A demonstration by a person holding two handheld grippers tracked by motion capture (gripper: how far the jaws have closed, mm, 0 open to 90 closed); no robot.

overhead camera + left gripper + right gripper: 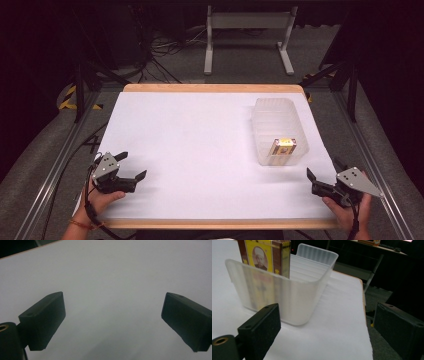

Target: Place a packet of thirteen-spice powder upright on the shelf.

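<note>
Right gripper: currently the right gripper (320,175) is hovering over the near right corner of the white-covered tabletop (200,150) with its jaws spread wide and nothing between them.
Left gripper: the left gripper (131,166) is waiting at the near left, jaws also apart and empty, well apart from everything else.
Nearest thing: the translucent ribbed plastic tub (278,131) is sitting just ahead of the right gripper, with the yellow and dark red printed cardboard box (284,147) standing upright inside, against its near end.
Risk, tipping: a jaw catching the tub's thin rim is likely to be sliding or tilting it, since it looks light and unanchored.
Risk, grasp: closing on the box from above is looking awkward, as the wall is crowding its near face and may be blocking one jaw.
Hard to see: the box's lower part is blurring behind the frosted wall (274,295), and its top is being cut off in the right gripper view.
Hidden: whether anything else is lying in the tub's far end is unclear.
</note>
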